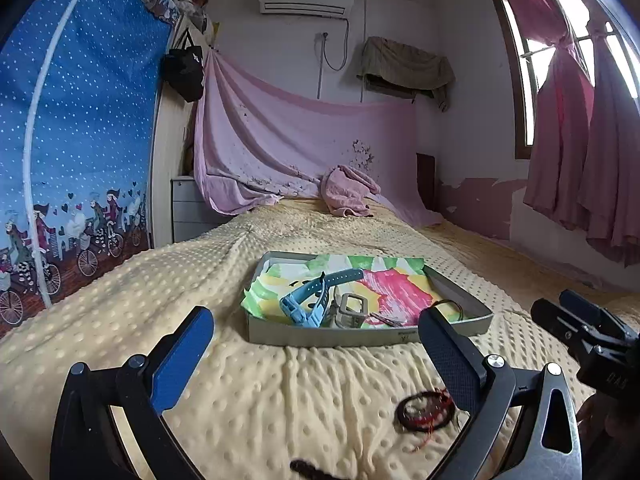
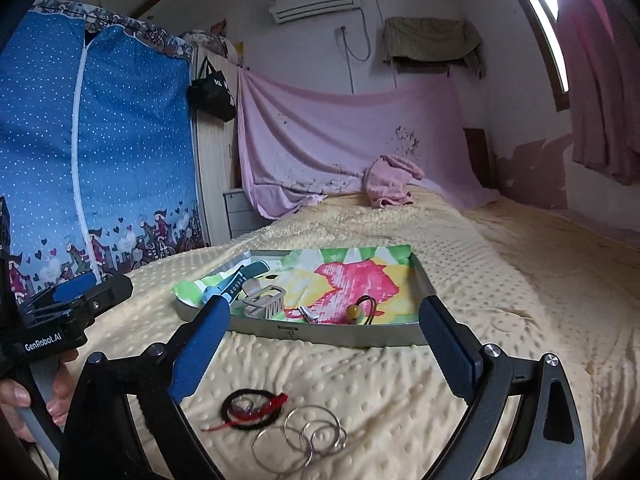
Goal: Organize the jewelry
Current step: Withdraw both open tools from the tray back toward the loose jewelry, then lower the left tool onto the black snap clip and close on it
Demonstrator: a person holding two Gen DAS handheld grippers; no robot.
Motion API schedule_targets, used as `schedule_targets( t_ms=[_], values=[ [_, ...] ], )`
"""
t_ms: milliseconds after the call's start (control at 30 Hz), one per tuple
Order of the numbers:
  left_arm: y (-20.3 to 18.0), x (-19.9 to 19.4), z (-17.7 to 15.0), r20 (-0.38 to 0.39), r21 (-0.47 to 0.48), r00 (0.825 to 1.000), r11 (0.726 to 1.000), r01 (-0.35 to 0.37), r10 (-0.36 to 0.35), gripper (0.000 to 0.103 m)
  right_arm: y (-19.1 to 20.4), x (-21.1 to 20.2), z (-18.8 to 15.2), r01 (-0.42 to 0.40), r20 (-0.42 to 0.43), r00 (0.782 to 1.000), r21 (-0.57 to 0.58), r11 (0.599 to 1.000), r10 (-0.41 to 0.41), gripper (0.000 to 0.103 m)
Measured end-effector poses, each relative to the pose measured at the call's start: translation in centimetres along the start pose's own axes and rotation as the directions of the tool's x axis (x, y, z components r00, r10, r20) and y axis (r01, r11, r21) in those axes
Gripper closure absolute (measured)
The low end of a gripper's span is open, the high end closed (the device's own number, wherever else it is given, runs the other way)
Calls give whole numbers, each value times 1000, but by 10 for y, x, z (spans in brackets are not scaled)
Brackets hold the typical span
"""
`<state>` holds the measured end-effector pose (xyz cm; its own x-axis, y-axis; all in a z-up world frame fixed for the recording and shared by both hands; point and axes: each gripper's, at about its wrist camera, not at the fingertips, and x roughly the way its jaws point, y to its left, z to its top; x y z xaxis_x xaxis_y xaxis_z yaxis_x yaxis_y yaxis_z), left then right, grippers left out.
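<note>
A black hair tie [image 2: 251, 409] with red thread lies on the bed [image 2: 400, 380], between the released, empty right tool [image 2: 324, 338] fingers; left tool [image 1: 316, 350] also released.

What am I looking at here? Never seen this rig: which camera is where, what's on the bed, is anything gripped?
No robot: a person holds a two-finger gripper in each hand, each with a fisheye camera looking along its fingers. One picture is from the left gripper, one from the right gripper. Both are open and hold nothing.

On the yellow dotted blanket stands a shallow grey tray lined with colourful paper, holding a blue watch strap, among other pieces. In front of the tray lie a black hair tie with red thread and linked silver wire rings.
</note>
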<state>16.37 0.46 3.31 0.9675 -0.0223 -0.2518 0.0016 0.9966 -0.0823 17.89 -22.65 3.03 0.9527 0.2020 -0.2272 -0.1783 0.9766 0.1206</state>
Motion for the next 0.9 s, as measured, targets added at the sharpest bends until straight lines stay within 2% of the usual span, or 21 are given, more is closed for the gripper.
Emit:
schedule_targets(
  t_ms=[200,500,700,900],
  values=[
    [1,-20,-14,-22,18,1000,1000,-5,6,0,2,-33,-6,9,29,1000,-18,1000,-9,10],
    [6,-32,-45,-108,17,994,1000,13,-11,0,5,-68,-23,13,37,999,-57,998,-11,10],
    [5,-26,-60,-193,12,980,998,59,-56,0,10,-66,-30,-2,-14,1000,-79,997,1,10],
    [5,-16,-68,-261,-13,961,995,95,-95,0,4,-55,-36,-21,-78,997,-51,998,17,10]
  ],
)
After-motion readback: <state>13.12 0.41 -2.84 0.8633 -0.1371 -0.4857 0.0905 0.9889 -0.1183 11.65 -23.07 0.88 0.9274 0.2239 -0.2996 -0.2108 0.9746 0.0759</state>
